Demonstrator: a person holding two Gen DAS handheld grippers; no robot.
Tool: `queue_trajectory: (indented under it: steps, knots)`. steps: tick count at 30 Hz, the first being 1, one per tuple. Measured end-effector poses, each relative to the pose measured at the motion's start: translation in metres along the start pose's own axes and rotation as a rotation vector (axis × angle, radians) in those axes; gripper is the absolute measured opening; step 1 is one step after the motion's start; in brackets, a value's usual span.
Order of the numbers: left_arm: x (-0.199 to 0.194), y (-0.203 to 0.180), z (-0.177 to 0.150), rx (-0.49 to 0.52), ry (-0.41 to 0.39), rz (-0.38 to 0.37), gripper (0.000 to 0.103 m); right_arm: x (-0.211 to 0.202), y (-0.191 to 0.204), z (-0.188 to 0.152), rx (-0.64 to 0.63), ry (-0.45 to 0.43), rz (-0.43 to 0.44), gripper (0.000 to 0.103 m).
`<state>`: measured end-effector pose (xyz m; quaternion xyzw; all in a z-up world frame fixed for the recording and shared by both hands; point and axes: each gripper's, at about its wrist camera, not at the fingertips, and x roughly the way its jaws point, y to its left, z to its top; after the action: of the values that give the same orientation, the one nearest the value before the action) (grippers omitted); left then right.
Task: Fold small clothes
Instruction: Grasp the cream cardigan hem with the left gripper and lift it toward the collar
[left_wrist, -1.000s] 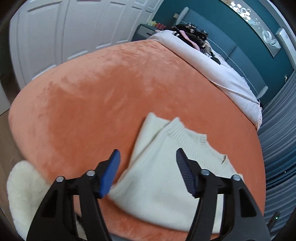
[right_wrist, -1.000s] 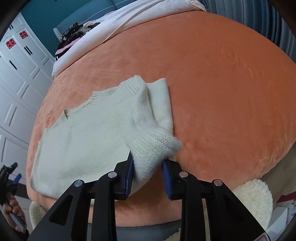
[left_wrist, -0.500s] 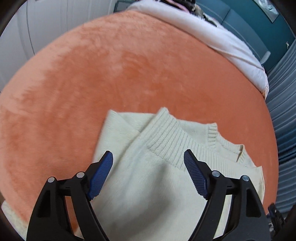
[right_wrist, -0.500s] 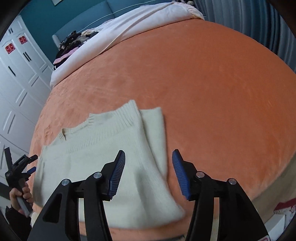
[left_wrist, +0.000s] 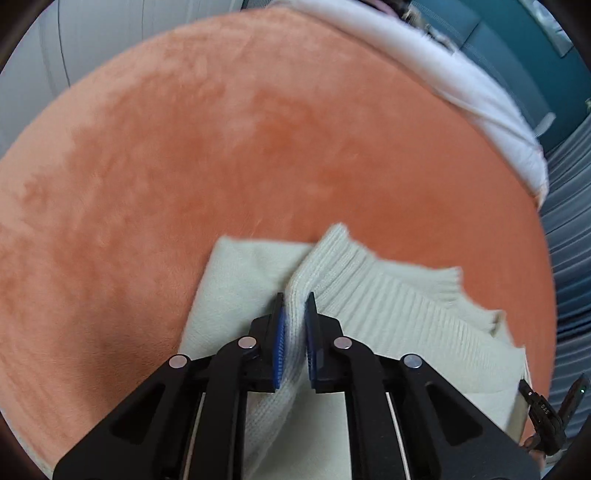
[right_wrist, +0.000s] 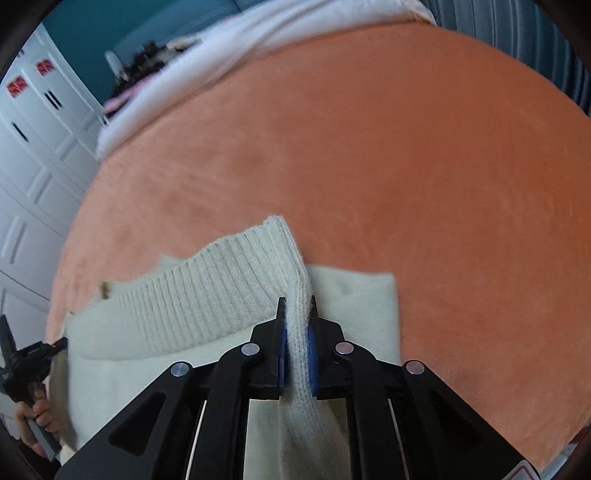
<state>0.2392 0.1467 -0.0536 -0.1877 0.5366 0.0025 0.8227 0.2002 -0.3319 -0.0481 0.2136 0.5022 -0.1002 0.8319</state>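
Both grippers have dropped in close on the cream sweater (left_wrist: 388, 314) since a second ago; back then the left jaws were spread over its near-left edge and the right ones had a bunched cuff between them; half a second ago I saw both sets wide with the knit flat under them.

Left gripper (left_wrist: 294, 325): jaws have just been closing; blue pads now pressed together on a raised ridge of ribbed knit, so it is pinching the sweater; the ridge runs from between the pads back toward the camera.

Right gripper (right_wrist: 297, 325): same story; jaws have just been closing and now clamp a narrow fold of the same knit; the fold stands up between the pads and trails toward the lens.

Sweater sits at the near edge of the orange blanket (left_wrist: 221, 147); ribbed band on top, a smoother folded layer under it showing left of the pinch in the left wrist view and right of it in the right wrist view; garment partly folded, not flat.

Far side: white bedding (left_wrist: 461, 81) along the blanket's far edge; teal wall behind it; white wardrobe doors (right_wrist: 33, 155) at far left in the right wrist view.

I can see the other hand (right_wrist: 37, 417) gripping the left tool's handle at lower left of the right wrist view; frames are motion-blurred, fine detail lost.
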Motion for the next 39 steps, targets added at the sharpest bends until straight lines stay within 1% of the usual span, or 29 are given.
queue_trajectory:
  steps: [1, 2, 3, 4, 5, 7, 8, 9, 11, 12, 13, 15, 16, 17, 19, 21, 23, 24, 26, 28, 29, 30, 32, 33, 35, 36, 37, 38, 39]
  knots:
    - [-0.003, 0.000, -0.001, -0.002, -0.018, -0.003, 0.011, 0.001, -0.002, -0.002, 0.008, -0.004, 0.006, 0.009]
    - [-0.008, -0.001, -0.002, 0.001, -0.027, -0.004, 0.012, -0.010, 0.000, -0.003, 0.010, -0.036, 0.008, 0.011]
    - [-0.014, -0.001, -0.004, 0.005, -0.032, -0.006, 0.013, -0.025, 0.003, -0.005, 0.006, -0.075, 0.002, 0.016]
    - [-0.019, -0.001, -0.006, 0.010, -0.040, -0.009, 0.014, -0.041, 0.008, -0.008, -0.002, -0.122, -0.001, 0.019]
    - [-0.023, 0.000, -0.007, 0.016, -0.048, -0.008, 0.014, -0.057, 0.014, -0.012, -0.022, -0.164, 0.008, 0.019]
    - [-0.029, 0.003, -0.012, 0.021, -0.059, 0.002, 0.015, -0.073, 0.024, -0.022, -0.067, -0.194, 0.022, 0.019]
    - [-0.030, 0.005, -0.015, 0.014, -0.059, 0.002, 0.015, -0.070, 0.028, -0.027, -0.098, -0.182, 0.004, 0.018]
    - [-0.032, 0.007, -0.018, 0.004, -0.055, -0.003, 0.015, -0.060, 0.030, -0.033, -0.128, -0.147, -0.023, 0.018]
    - [-0.039, 0.012, -0.024, -0.015, -0.053, -0.017, 0.016, -0.030, 0.021, -0.040, -0.138, -0.040, -0.076, 0.013]
    - [-0.045, 0.014, -0.025, -0.018, -0.054, -0.029, 0.016, -0.024, 0.017, -0.041, -0.127, -0.022, -0.078, 0.011]
    - [-0.054, 0.017, -0.029, -0.016, -0.061, -0.038, 0.017, -0.031, 0.016, -0.042, -0.119, -0.042, -0.075, 0.011]
    - [-0.076, 0.024, -0.036, -0.015, -0.089, -0.047, 0.026, -0.058, 0.023, -0.045, -0.121, -0.088, -0.052, 0.014]
    - [-0.087, 0.031, -0.042, -0.031, -0.101, -0.055, 0.040, -0.074, 0.031, -0.047, -0.137, -0.117, -0.028, 0.017]
    - [-0.097, 0.040, -0.049, -0.060, -0.114, -0.065, 0.056, -0.084, 0.041, -0.051, -0.157, -0.128, -0.002, 0.017]
    - [-0.112, 0.061, -0.067, -0.136, -0.121, -0.089, 0.068, -0.096, 0.066, -0.060, -0.221, -0.112, 0.078, 0.017]
    - [-0.116, 0.081, -0.086, -0.216, -0.096, -0.105, 0.071, -0.098, 0.096, -0.070, -0.276, -0.083, 0.144, 0.017]
    - [-0.114, 0.100, -0.106, -0.320, -0.076, -0.147, 0.078, -0.087, 0.132, -0.079, -0.326, -0.046, 0.201, 0.017]
    - [-0.110, 0.107, -0.113, -0.362, -0.063, -0.167, 0.080, -0.081, 0.146, -0.083, -0.355, -0.035, 0.198, 0.017]
    - [-0.097, 0.115, -0.125, -0.426, -0.023, -0.200, 0.082, -0.059, 0.169, -0.092, -0.404, 0.019, 0.172, 0.017]
    - [-0.084, 0.115, -0.128, -0.447, -0.004, -0.219, 0.083, -0.036, 0.179, -0.101, -0.418, 0.093, 0.127, 0.018]
    - [-0.081, 0.113, -0.127, -0.446, -0.012, -0.223, 0.086, -0.027, 0.183, -0.105, -0.427, 0.107, 0.107, 0.018]
    - [-0.079, 0.109, -0.126, -0.437, -0.031, -0.224, 0.087, -0.025, 0.184, -0.109, -0.435, 0.089, 0.100, 0.018]
    - [-0.075, 0.101, -0.118, -0.410, -0.048, -0.238, 0.086, -0.027, 0.185, -0.113, -0.443, 0.078, 0.091, 0.019]
    - [-0.072, 0.096, -0.116, -0.397, -0.046, -0.245, 0.084, -0.026, 0.186, -0.117, -0.442, 0.080, 0.087, 0.019]
    - [-0.066, 0.090, -0.110, -0.379, -0.030, -0.279, 0.051, -0.025, 0.185, -0.116, -0.446, 0.087, 0.080, 0.019]
    - [-0.062, 0.086, -0.106, -0.374, -0.009, -0.265, 0.047, -0.021, 0.190, -0.115, -0.449, 0.088, 0.076, 0.019]
    - [-0.064, 0.084, -0.105, -0.376, -0.013, -0.260, 0.036, -0.018, 0.192, -0.116, -0.451, 0.087, 0.072, 0.019]
    - [-0.067, 0.082, -0.102, -0.376, -0.023, -0.277, 0.028, -0.018, 0.192, -0.117, -0.454, 0.086, 0.070, 0.019]
    - [-0.074, 0.078, -0.101, -0.367, -0.038, -0.294, 0.024, -0.017, 0.192, -0.114, -0.457, 0.085, 0.068, 0.019]
